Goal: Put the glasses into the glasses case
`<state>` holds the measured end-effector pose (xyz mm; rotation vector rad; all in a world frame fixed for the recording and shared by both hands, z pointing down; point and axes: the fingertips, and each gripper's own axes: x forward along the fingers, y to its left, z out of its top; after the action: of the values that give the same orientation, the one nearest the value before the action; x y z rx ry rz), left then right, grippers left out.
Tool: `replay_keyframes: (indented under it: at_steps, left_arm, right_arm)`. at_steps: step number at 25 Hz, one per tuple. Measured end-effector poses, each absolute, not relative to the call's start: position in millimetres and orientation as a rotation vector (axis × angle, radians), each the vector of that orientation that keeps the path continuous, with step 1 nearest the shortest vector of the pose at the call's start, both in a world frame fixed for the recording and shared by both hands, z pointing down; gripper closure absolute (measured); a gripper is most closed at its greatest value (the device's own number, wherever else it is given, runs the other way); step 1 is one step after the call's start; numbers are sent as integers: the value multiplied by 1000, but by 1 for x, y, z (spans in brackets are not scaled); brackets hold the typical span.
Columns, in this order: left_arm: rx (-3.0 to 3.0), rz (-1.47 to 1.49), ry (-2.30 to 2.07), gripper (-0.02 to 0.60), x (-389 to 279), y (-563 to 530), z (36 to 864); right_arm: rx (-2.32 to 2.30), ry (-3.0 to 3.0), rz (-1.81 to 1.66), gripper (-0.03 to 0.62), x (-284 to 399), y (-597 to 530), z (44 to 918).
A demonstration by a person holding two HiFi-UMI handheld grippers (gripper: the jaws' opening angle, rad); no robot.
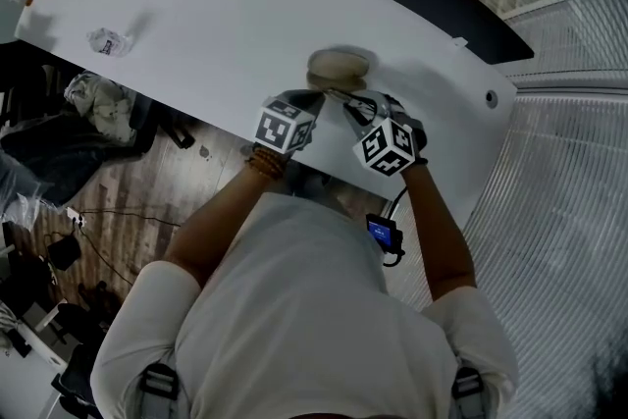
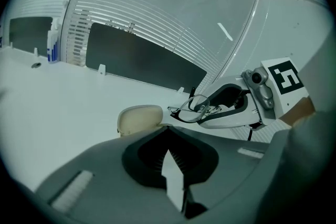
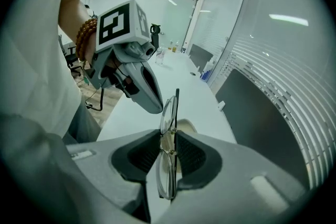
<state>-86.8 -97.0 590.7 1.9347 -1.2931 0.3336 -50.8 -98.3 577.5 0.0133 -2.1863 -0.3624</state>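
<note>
The right hand-held gripper (image 3: 169,139) is clamped on the bridge of the glasses (image 3: 168,113), lenses edge-on and upright between its pads. The beige glasses case (image 1: 339,69) lies on the table (image 1: 226,34) just beyond them, slightly left. The left hand-held gripper (image 2: 168,131), its jaws together with nothing between them, hovers just near of the case. The table's near edge runs under both grippers. Bare tabletop stretches left to a crumpled wrapper (image 1: 108,41).
</note>
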Motion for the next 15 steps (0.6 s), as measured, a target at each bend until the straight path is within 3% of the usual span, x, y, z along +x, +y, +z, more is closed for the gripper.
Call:
replay_keyframes:
  at_steps: [15]
  left_arm:
    - [1857,384,-1276,580,-112,-137,639]
  right_arm:
    - [-146,-2084,-514,500,-82,-156,638]
